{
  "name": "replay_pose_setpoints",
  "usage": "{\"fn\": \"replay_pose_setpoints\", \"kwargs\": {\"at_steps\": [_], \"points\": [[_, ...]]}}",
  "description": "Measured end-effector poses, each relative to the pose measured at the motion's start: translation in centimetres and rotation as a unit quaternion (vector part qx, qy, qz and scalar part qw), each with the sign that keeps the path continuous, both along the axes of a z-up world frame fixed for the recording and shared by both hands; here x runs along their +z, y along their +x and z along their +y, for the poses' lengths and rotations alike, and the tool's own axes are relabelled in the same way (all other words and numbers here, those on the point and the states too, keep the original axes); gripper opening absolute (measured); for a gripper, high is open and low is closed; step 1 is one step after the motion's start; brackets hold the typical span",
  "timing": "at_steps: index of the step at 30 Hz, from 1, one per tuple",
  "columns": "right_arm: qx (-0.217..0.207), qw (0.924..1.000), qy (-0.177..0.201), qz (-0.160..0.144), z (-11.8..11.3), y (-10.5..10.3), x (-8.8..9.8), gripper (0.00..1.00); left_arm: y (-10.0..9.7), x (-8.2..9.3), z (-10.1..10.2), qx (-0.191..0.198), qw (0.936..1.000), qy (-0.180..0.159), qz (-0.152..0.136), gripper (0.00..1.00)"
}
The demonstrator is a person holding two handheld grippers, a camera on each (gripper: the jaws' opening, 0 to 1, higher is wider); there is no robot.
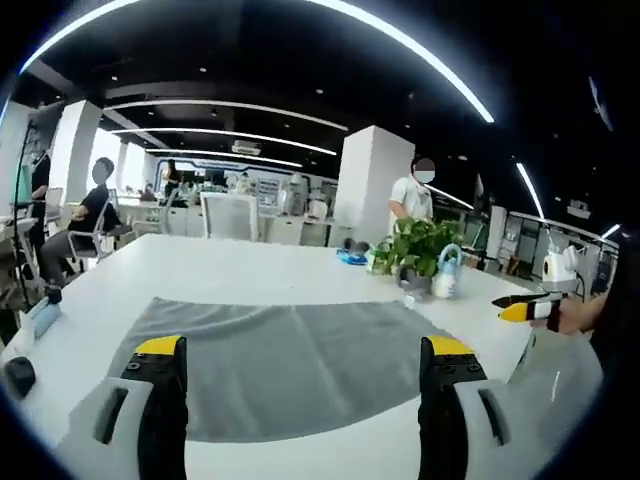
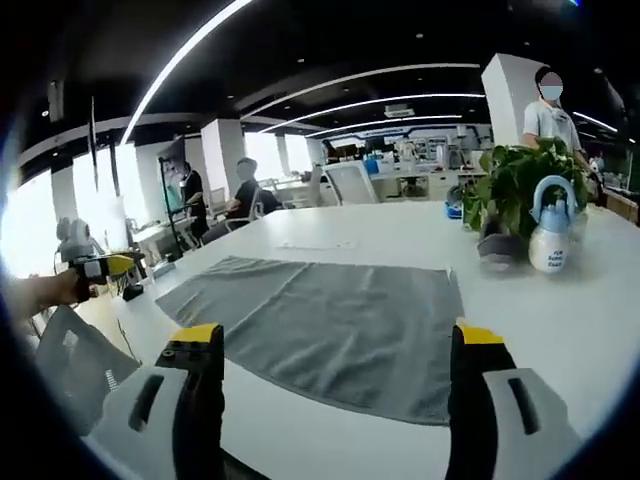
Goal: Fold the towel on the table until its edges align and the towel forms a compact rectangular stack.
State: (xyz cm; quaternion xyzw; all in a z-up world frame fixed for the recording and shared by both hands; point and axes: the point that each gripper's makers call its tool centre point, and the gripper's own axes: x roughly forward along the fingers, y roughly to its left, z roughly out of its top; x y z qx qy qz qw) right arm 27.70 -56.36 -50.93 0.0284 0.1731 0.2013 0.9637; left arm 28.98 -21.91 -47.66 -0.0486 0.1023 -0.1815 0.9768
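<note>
A grey towel [image 1: 290, 360] lies spread flat on the white table [image 1: 250, 265]; in the right gripper view the same towel [image 2: 320, 325] reaches from left to right in front of the jaws. My left gripper [image 1: 305, 355] is open, held above the towel's near edge with nothing between its yellow-tipped jaws. My right gripper [image 2: 335, 345] is open too, hovering over the near edge from the other side. The right gripper [image 1: 525, 308] shows at the right in the left gripper view, and the left gripper [image 2: 105, 265] shows at the left in the right gripper view.
A potted plant [image 1: 415, 250] and a pale blue spray bottle [image 1: 447, 272] stand on the table beyond the towel, also plant [image 2: 515, 195] and bottle [image 2: 552, 225]. People sit and stand in the background. A small dark object [image 1: 20, 375] lies at the left table edge.
</note>
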Motion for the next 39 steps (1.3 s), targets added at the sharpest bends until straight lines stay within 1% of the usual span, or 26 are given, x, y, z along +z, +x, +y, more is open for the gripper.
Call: {"fn": "replay_pose_setpoints", "kwargs": {"at_steps": [2,3,4,5,6,7,8,9,12,13,14,16,17,18,19,21,22,24,26,27,29,32,34,36,37,39], "points": [[0.012,0.9999,0.001,0.009,0.3,-0.2,-0.2,0.90,0.0,0.3,0.5,0.012,0.9999,-0.006,-0.004,0.99],[0.014,0.9999,0.007,0.006,0.4,-0.1,0.0,0.91,0.0,0.4,0.7,0.019,0.9998,-0.007,-0.006,0.99],[0.023,0.9989,0.042,-0.005,0.8,0.2,0.9,0.92,0.0,0.6,1.1,0.029,0.9995,-0.009,-0.009,0.99],[0.030,0.9976,0.060,-0.016,1.0,0.5,1.5,0.93,0.1,1.1,1.7,0.050,0.9986,-0.012,-0.011,0.99],[0.042,0.9970,0.053,-0.037,0.8,1.0,2.1,0.92,0.2,1.5,2.1,0.065,0.9977,0.004,-0.020,0.99],[0.039,0.9984,0.028,-0.028,0.0,1.6,1.9,0.90,0.2,2.1,1.9,0.063,0.9970,0.030,-0.033,0.99],[0.041,0.9990,0.013,-0.015,-0.6,2.0,1.7,0.88,0.2,3.2,1.2,0.056,0.9963,0.032,-0.056,0.99],[0.049,0.9985,0.013,-0.018,-1.1,2.9,2.0,0.86,0.2,3.9,0.7,0.051,0.9961,0.022,-0.068,0.99],[0.041,0.9986,0.020,-0.028,-3.7,5.3,3.0,0.88,0.9,5.5,-0.7,0.042,0.9969,0.007,-0.066,0.99],[0.035,0.9989,0.020,-0.024,-4.5,6.1,3.1,0.89,1.2,6.2,-1.1,0.037,0.9967,0.009,-0.072,0.99],[0.028,0.9993,0.014,-0.019,-5.8,7.1,3.2,0.88,1.8,7.5,-1.8,0.033,0.9947,0.023,-0.095,0.99],[0.023,0.9996,-0.012,-0.015,-8.1,8.6,3.4,0.85,2.6,8.7,-3.0,0.024,0.9933,0.027,-0.110,0.99],[0.019,0.9994,-0.021,-0.018,-9.0,9.2,3.6,0.83,3.3,9.2,-4.2,0.009,0.9925,0.026,-0.119,0.99],[0.020,0.9992,-0.027,-0.020,-9.6,9.7,3.8,0.82,3.7,9.4,-4.9,0.003,0.9926,0.024,-0.119,0.99],[0.016,0.9991,-0.034,-0.022,-10.8,10.4,4.2,0.82,4.4,9.4,-6.1,-0.007,0.9932,0.012,-0.116,0.99],[0.007,0.9991,-0.039,-0.013,-12.5,11.5,4.3,0.83,5.2,9.5,-8.6,-0.035,0.9927,-0.033,-0.111,0.99],[0.005,0.9992,-0.040,-0.008,-13.1,11.9,4.3,0.82,5.5,9.5,-9.4,-0.042,0.9925,-0.044,-0.106,0.99],[0.004,0.9988,-0.048,-0.005,-14.0,12.6,4.6,0.81,5.9,8.7,-11.5,-0.064,0.9928,-0.030,-0.097,0.99],[0.004,0.9980,-0.064,-0.002,-14.7,13.2,4.5,0.81,6.1,8.0,-12.8,-0.078,0.9924,-0.001,-0.095,0.99],[0.007,0.9975,-0.070,-0.003,-15.0,13.6,4.5,0.81,6.1,7.3,-14.0,-0.092,0.9918,0.011,-0.088,0.99],[0.006,0.9974,-0.071,0.006,-15.6,14.4,4.2,0.81,6.1,6.6,-15.4,-0.104,0.9913,0.017,-0.079,0.99],[0.014,0.9969,-0.077,0.011,-15.8,15.4,4.1,0.81,6.0,5.9,-18.1,-0.125,0.9895,0.009,-0.072,0.99],[0.020,0.9962,-0.083,0.013,-16.0,16.2,3.9,0.81,5.8,5.6,-19.8,-0.139,0.9879,0.014,-0.067,0.99],[0.027,0.9957,-0.086,0.020,-16.0,16.9,3.8,0.81,5.8,5.3,-21.0,-0.150,0.9864,0.016,-0.064,0.98],[0.029,0.9957,-0.085,0.022,-16.0,17.2,3.8,0.81,5.8,5.4,-21.9,-0.155,0.9858,0.011,-0.062,0.97],[0.035,0.9960,-0.077,0.028,-16.1,18.1,3.6,0.81,5.6,5.7,-23.5,-0.167,0.9843,-0.016,-0.056,0.95]]}}
